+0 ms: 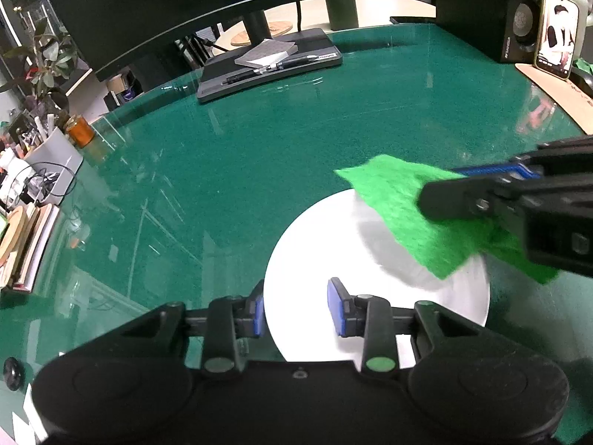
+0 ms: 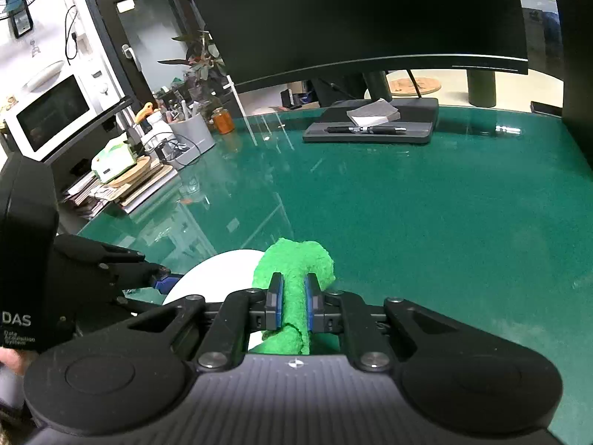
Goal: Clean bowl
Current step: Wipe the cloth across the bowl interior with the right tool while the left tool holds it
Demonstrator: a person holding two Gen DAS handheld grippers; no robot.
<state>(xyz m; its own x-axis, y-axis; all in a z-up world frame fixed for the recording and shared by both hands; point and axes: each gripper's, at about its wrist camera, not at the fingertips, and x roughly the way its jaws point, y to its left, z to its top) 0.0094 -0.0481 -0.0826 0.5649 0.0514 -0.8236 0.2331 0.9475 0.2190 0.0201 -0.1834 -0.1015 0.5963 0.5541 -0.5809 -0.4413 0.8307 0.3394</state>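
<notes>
The right tool (image 2: 294, 298) is clamped on a bright green scouring cloth (image 2: 296, 270); both blue pads press into a bunched fold of it, and the free end spreads forward past the fingertips. In the left wrist view that same cloth (image 1: 407, 215) hangs flat from the right tool (image 1: 467, 189) and lies over the far right part of the white bowl (image 1: 315, 289), covering some of its rim and inner wall.

The left tool (image 1: 296, 306) straddles the near left rim of the bowl: one blue pad sits outside the wall, the other inside over the white interior. The pads appear to press on the rim, so the tool holds the bowl. From the right wrist view the left tool (image 2: 165, 282) reaches in from the left to the bowl's edge (image 2: 207, 274), with only a slice of the white rim showing beside the cloth.

The bowl stands on the green, glossy desk (image 1: 259, 170), toward its near edge and well apart from everything else on it. At the far edge a dark monitor (image 2: 370, 18) rises from a flat grey stand base (image 1: 270, 63) that carries a pad of notes and a pen. Along the left edge are a grey holder of pens (image 2: 192, 133), an amber jar (image 2: 223, 121) and a stack of books (image 1: 29, 244). At the far right corner a speaker (image 1: 519, 11) stands with a phone (image 1: 557, 33) propped beside it.
</notes>
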